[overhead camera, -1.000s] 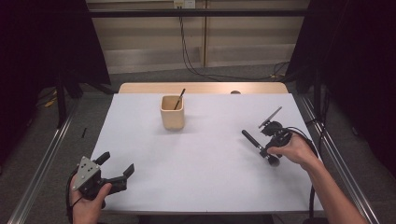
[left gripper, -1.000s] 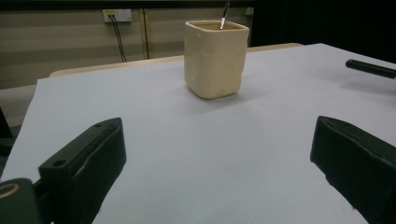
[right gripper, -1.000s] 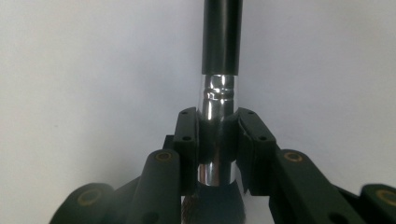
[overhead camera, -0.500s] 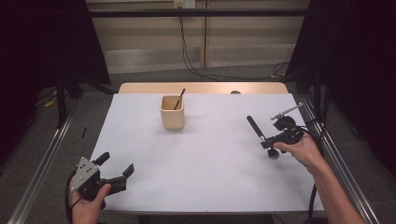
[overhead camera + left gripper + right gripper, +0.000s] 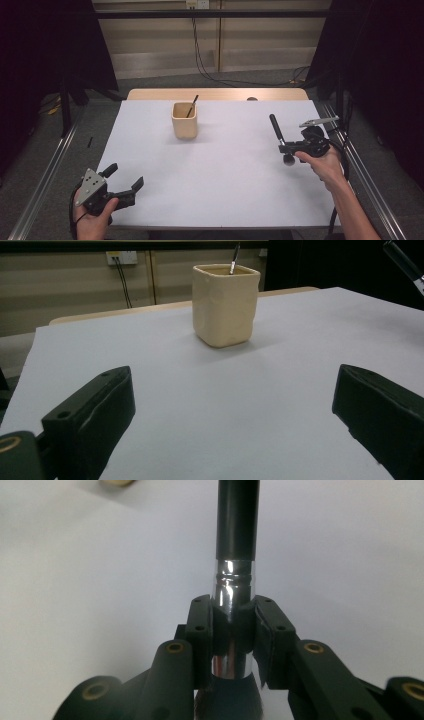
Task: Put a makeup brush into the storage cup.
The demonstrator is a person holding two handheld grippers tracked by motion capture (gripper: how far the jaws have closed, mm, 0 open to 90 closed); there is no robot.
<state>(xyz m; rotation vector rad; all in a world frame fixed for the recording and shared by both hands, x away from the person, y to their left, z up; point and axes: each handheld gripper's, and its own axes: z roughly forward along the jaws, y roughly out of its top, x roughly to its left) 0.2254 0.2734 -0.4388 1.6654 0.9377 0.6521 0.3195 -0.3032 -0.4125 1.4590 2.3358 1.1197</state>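
My right gripper (image 5: 288,147) is at the right of the white table, shut on a brush (image 5: 275,128). The jaws clamp its shiny silver ferrule (image 5: 234,587). The black handle (image 5: 237,520) points away toward the table's back, and dark bristles show below the jaws. My left gripper (image 5: 125,176) is held at the near left corner, open, with nothing between its jaws (image 5: 235,405). A cream square cup (image 5: 184,122) stands at the middle back with a thin dark stick (image 5: 192,106) leaning in it. The cup (image 5: 225,305) is straight ahead of the left jaws, far off.
A white sheet (image 5: 225,175) covers the table, and a strip of wood (image 5: 150,94) shows at its far edge. Metal rails (image 5: 360,170) run along both sides. Cables (image 5: 210,70) lie on the floor behind. The brush handle's end (image 5: 400,260) shows at the left gripper view's upper right.
My right hand has moved a little right and up with the brush, and the handle has swung from slanting left to pointing nearly straight back. The left hand has not moved.
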